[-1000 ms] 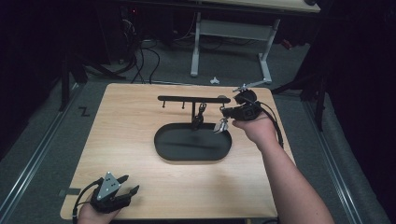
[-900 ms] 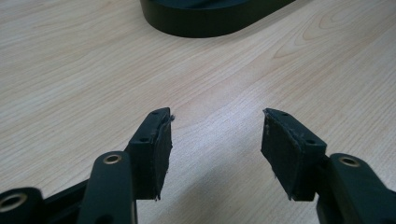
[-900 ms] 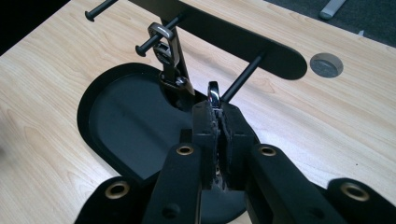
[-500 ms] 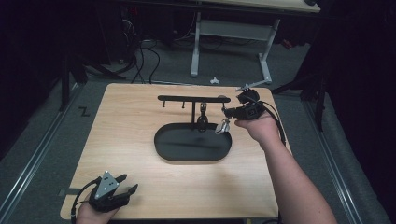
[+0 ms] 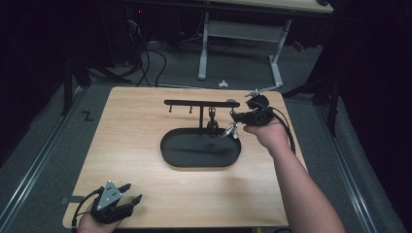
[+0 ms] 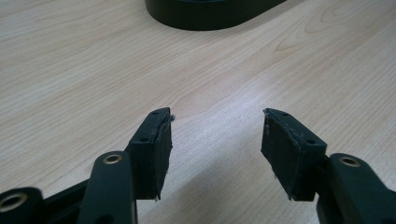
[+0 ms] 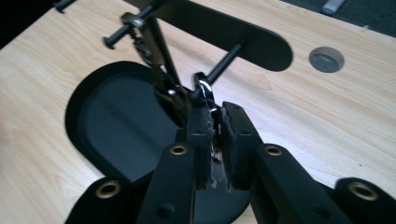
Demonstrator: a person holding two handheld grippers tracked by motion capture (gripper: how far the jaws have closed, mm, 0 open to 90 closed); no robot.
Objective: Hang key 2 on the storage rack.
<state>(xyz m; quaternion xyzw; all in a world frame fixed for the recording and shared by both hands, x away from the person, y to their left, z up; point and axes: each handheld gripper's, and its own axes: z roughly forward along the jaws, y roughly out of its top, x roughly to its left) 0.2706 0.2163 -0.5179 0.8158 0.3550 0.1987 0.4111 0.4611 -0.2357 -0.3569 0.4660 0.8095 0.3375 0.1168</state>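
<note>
A black stand has an oval base (image 5: 194,154) and a top bar (image 5: 194,102) with short pegs. A dark keychain (image 5: 212,121) hangs from one peg (image 7: 119,38). My right gripper (image 5: 234,118) is at the bar's right end and holds a silver key ring (image 7: 204,91), which is looped over the tip of a peg (image 7: 224,60). Its jaws have just been opening a little, with the ring still pinched between the pads (image 7: 236,135). My left gripper (image 5: 131,193) rests open at the table's near left corner, with nothing between its fingers (image 6: 156,140).
The wooden table (image 5: 136,141) has a round cable hole (image 7: 326,59) just behind the stand's right end. A white desk frame (image 5: 238,43) and cables lie on the floor beyond the far edge. The stand's base rim (image 6: 210,11) lies ahead of the left gripper.
</note>
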